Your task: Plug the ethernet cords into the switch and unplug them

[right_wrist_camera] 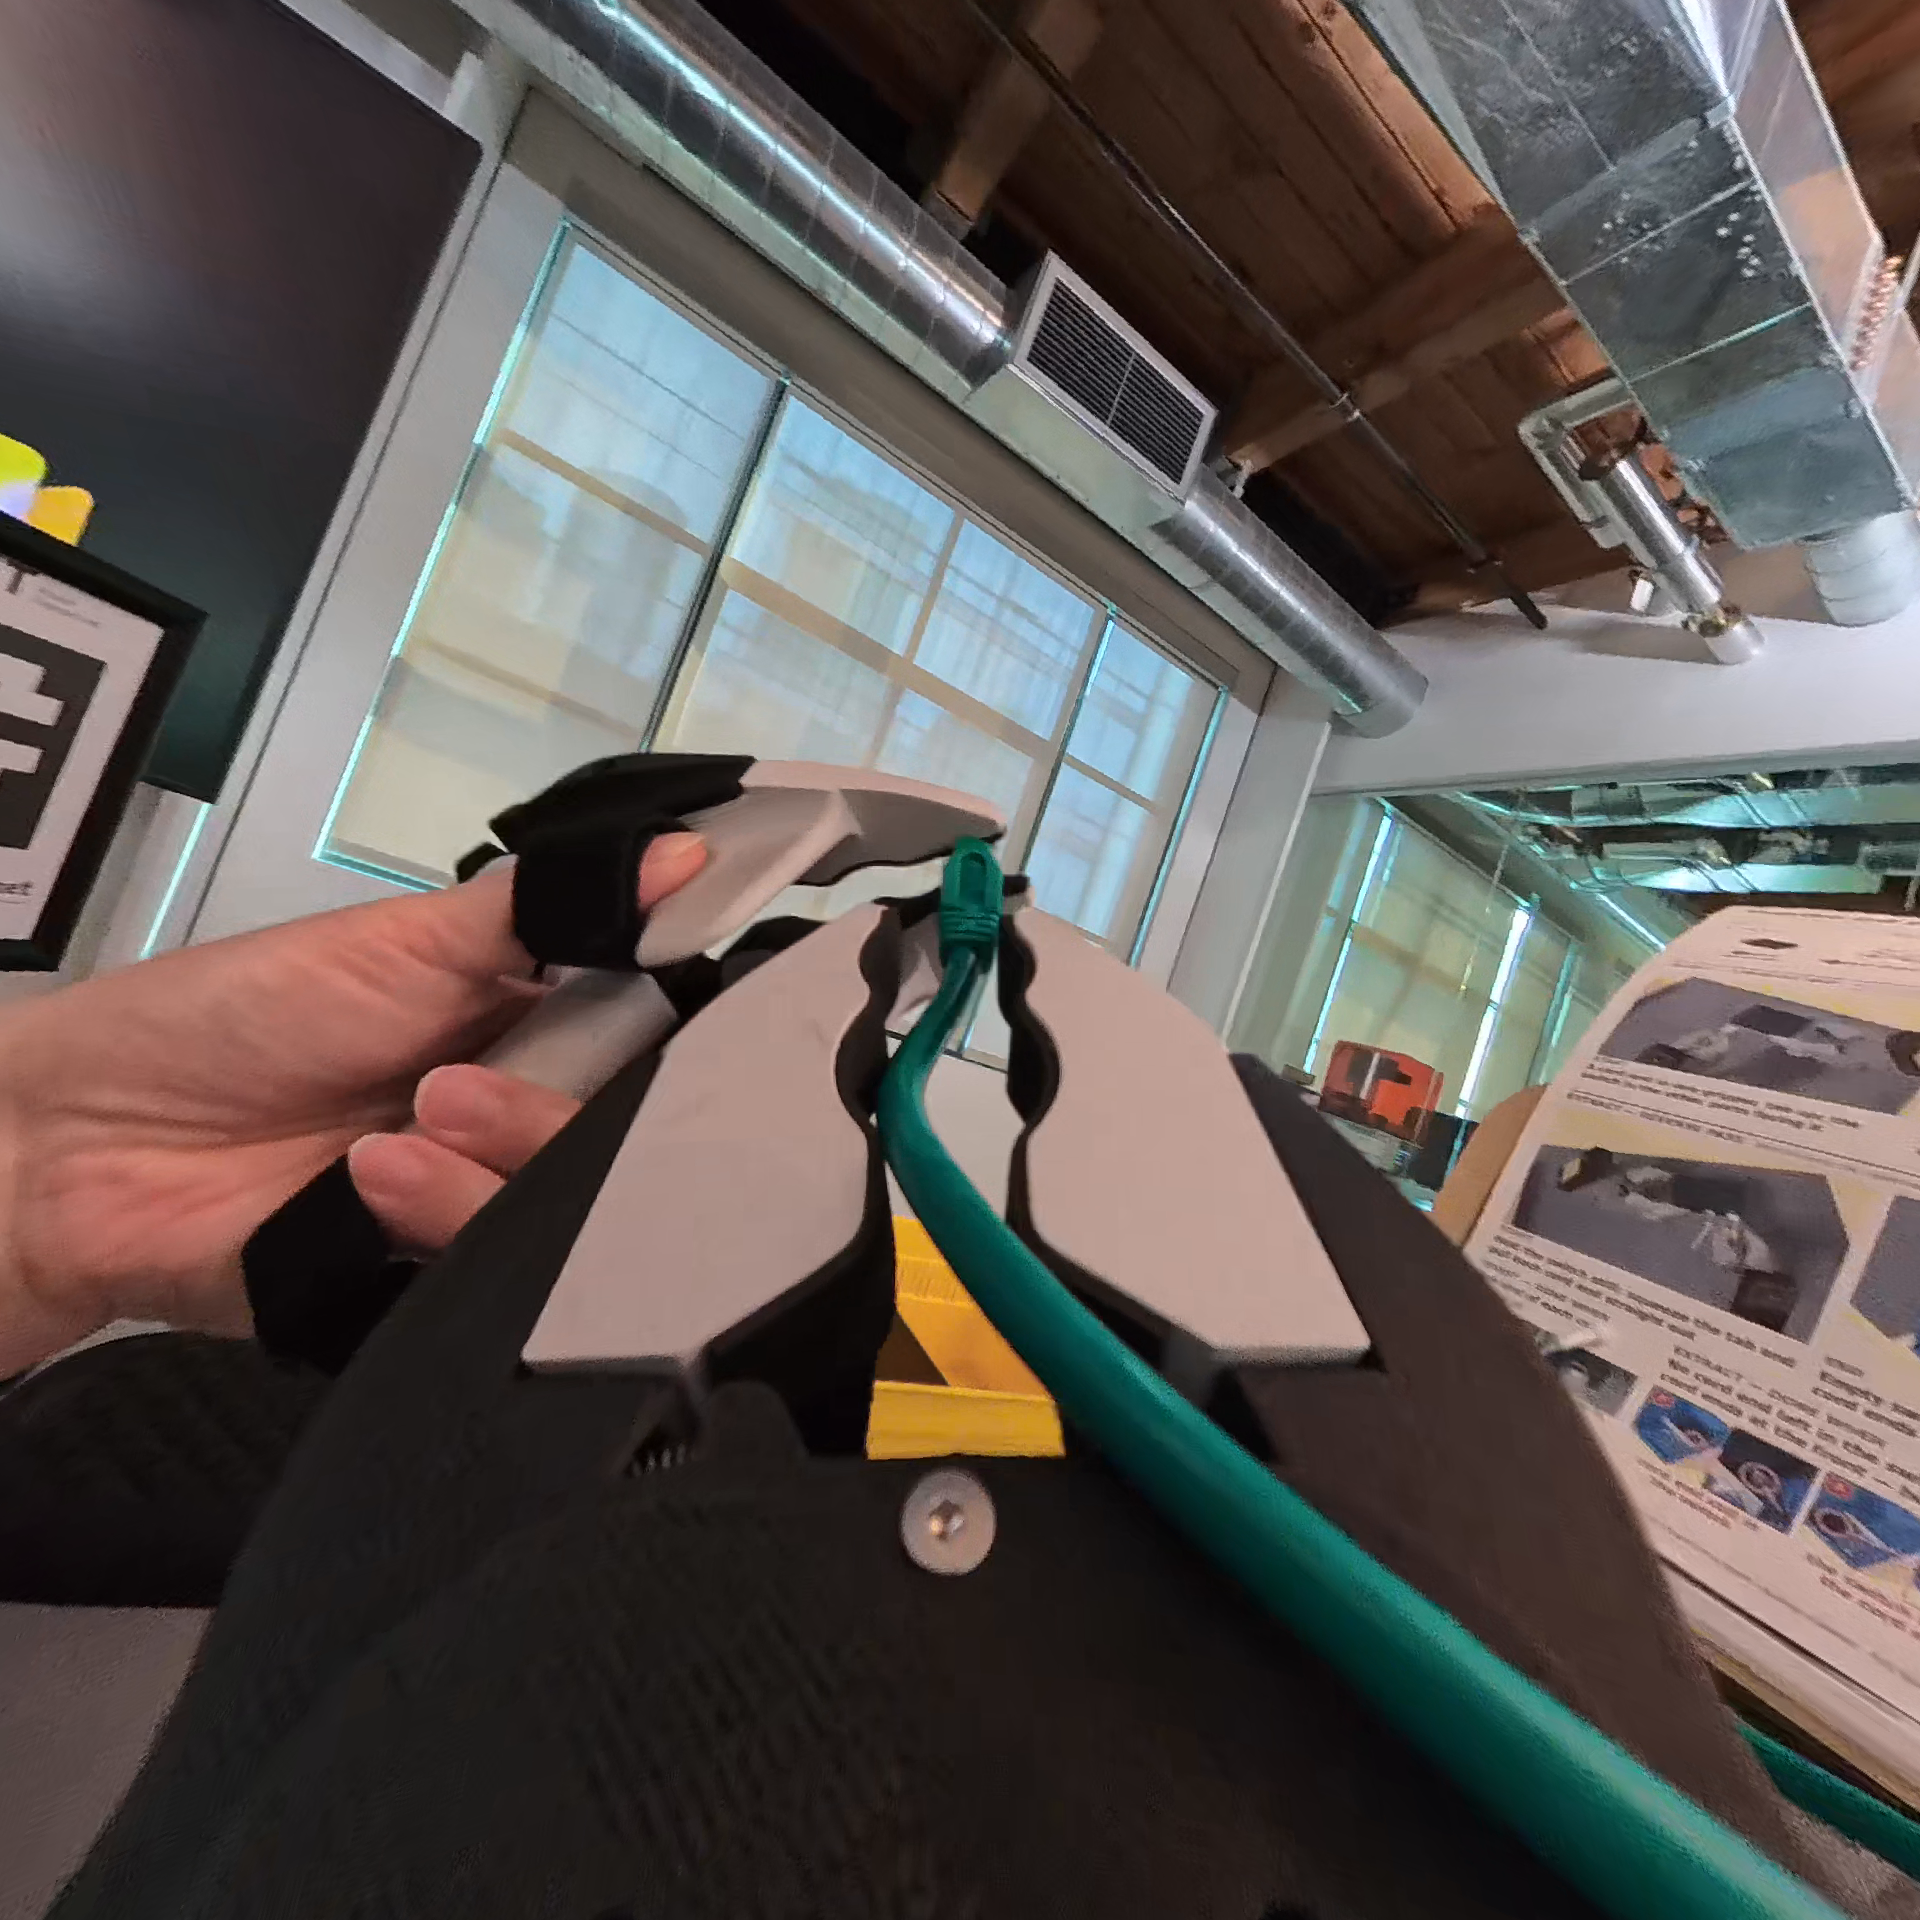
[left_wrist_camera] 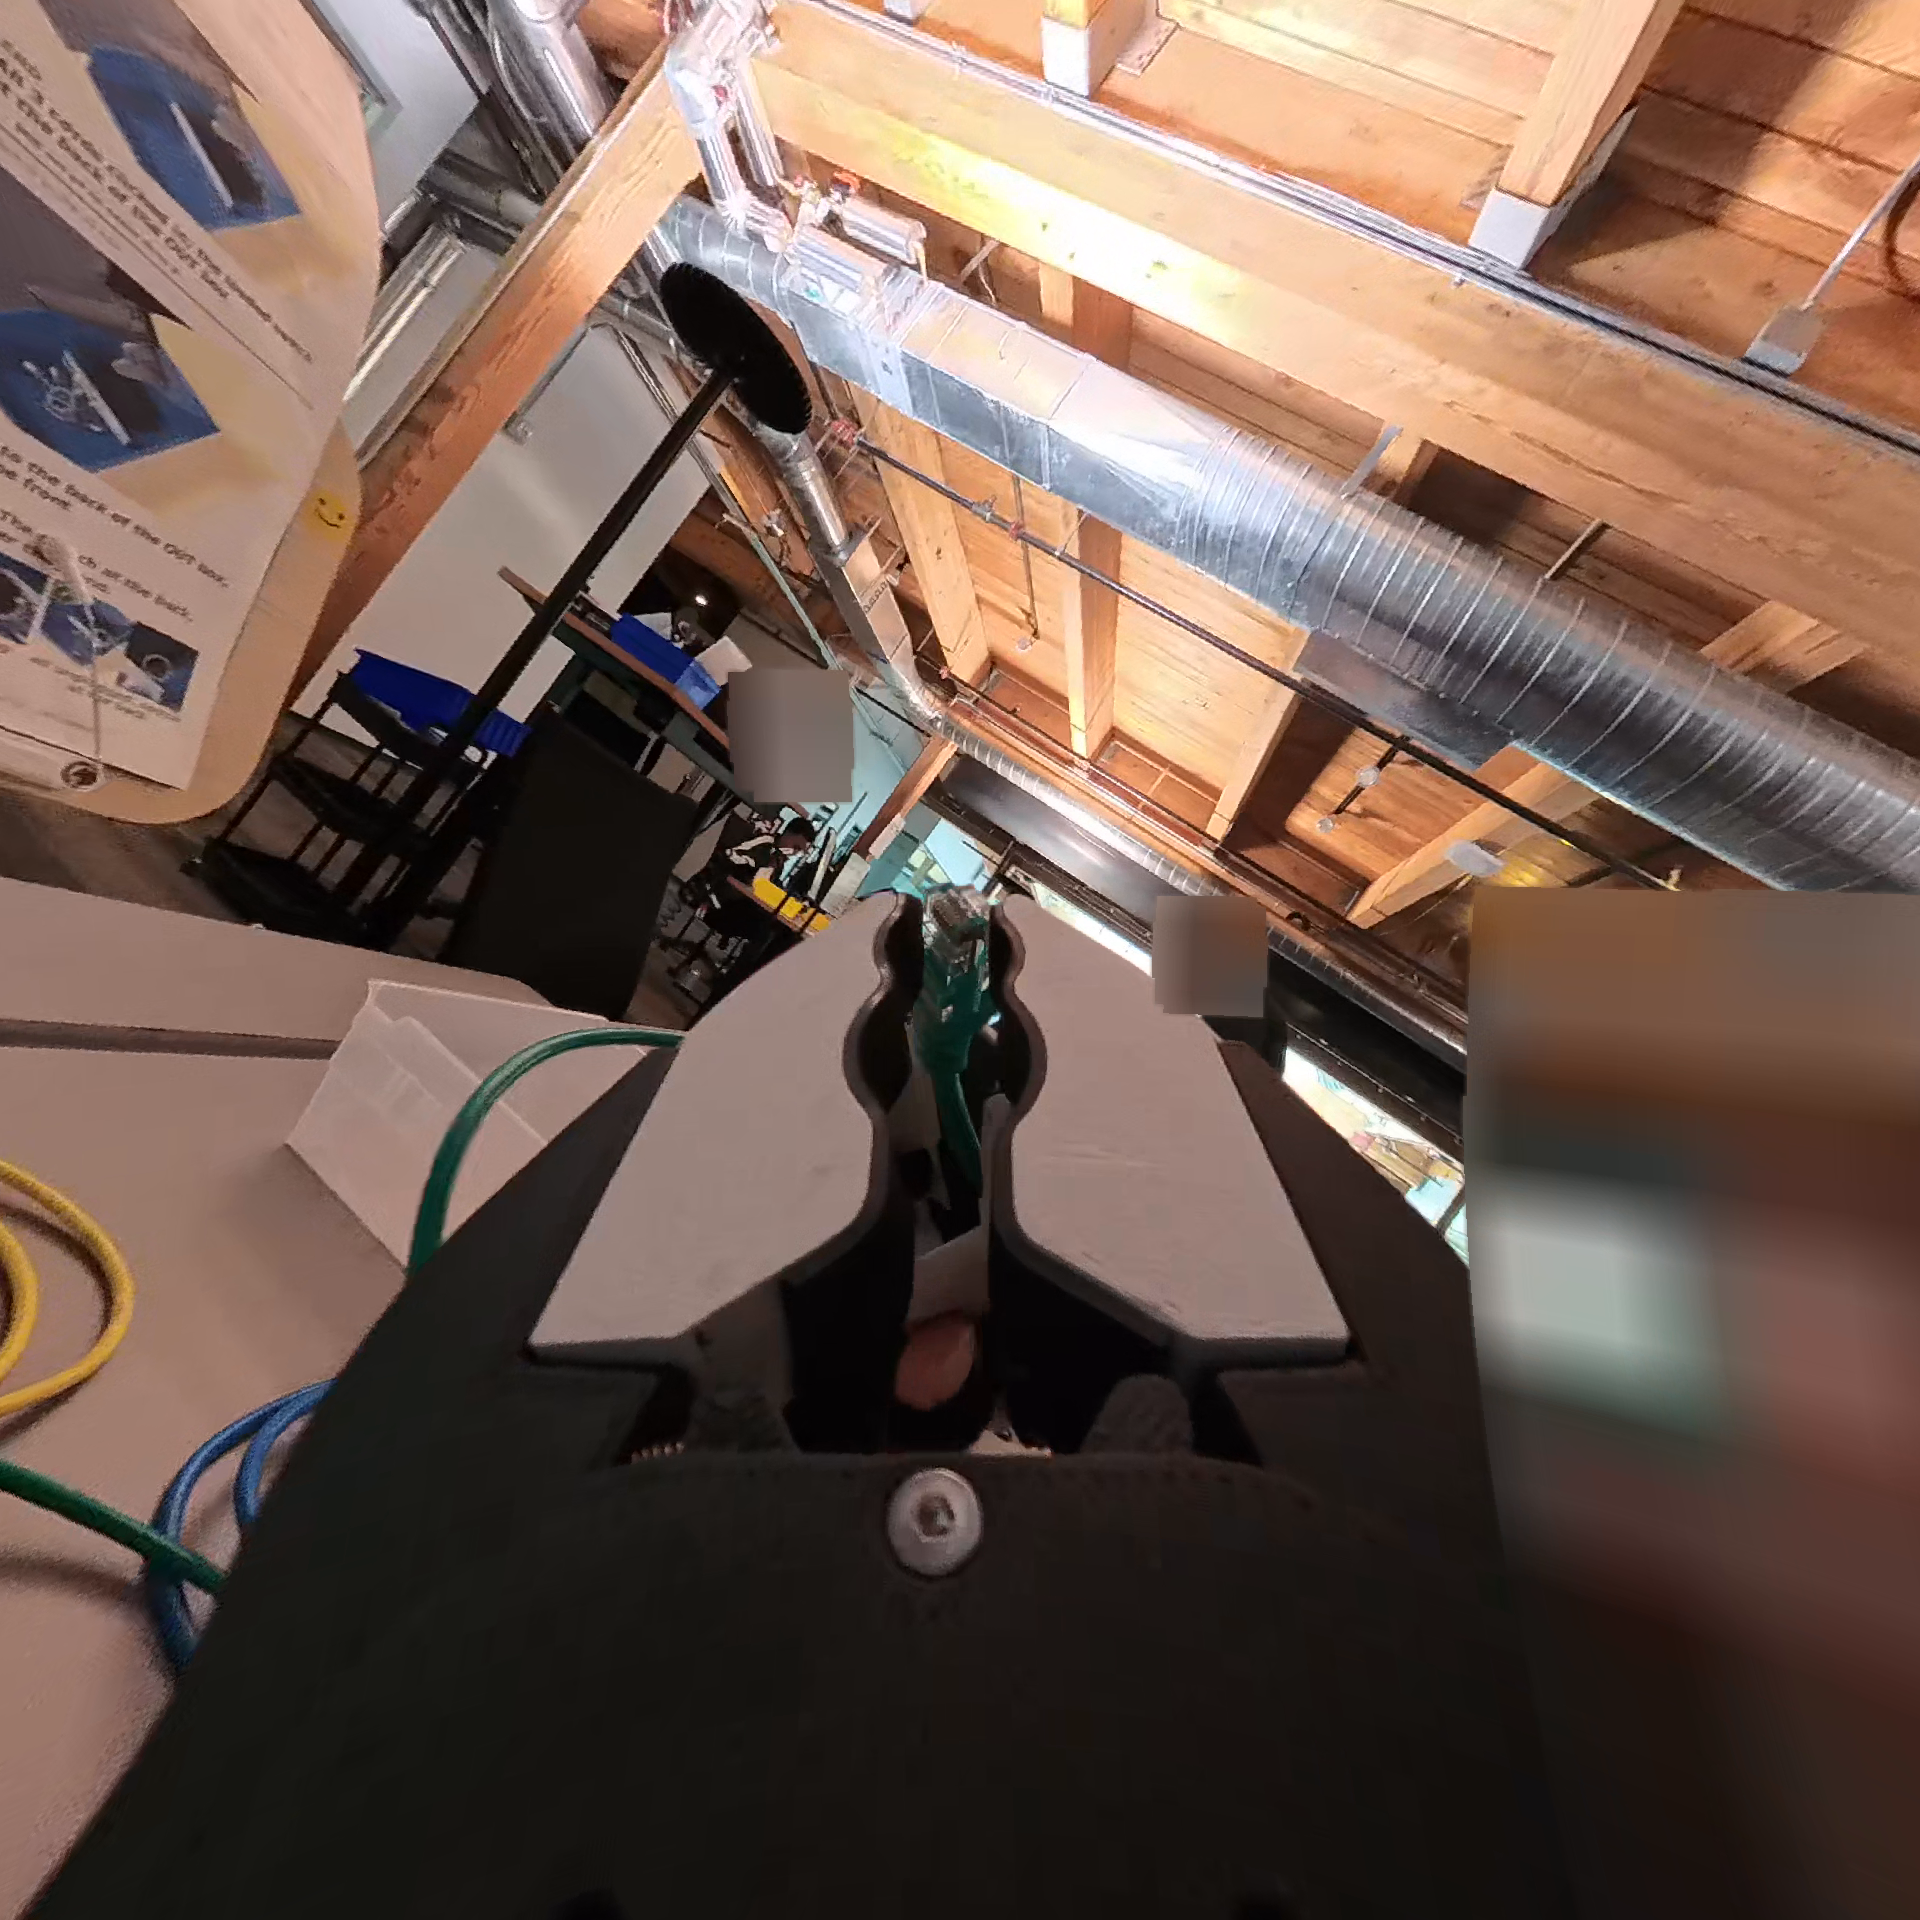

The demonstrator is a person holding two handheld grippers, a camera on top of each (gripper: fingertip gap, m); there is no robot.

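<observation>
My left claw [left_wrist_camera: 948, 914] is clamped on the green cord [left_wrist_camera: 940, 997] plug; right claw [right_wrist_camera: 951, 914] is clamped on it too, just below the plug.

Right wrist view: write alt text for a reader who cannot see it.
The right gripper points up toward windows, its fingers closed around a green ethernet cord just below its plug. The left gripper, held in a hand, meets the plug from the left.

Left wrist view: silver duct [left_wrist_camera: 1351, 540] crosses upper right under wooden beams [left_wrist_camera: 1091, 239]; printed sheet [left_wrist_camera: 135, 343] at upper left. Right wrist view: windows [right_wrist_camera: 790, 623] centre; vent [right_wrist_camera: 1112, 384] above; yellow bin [right_wrist_camera: 951, 1361] lower centre.
</observation>
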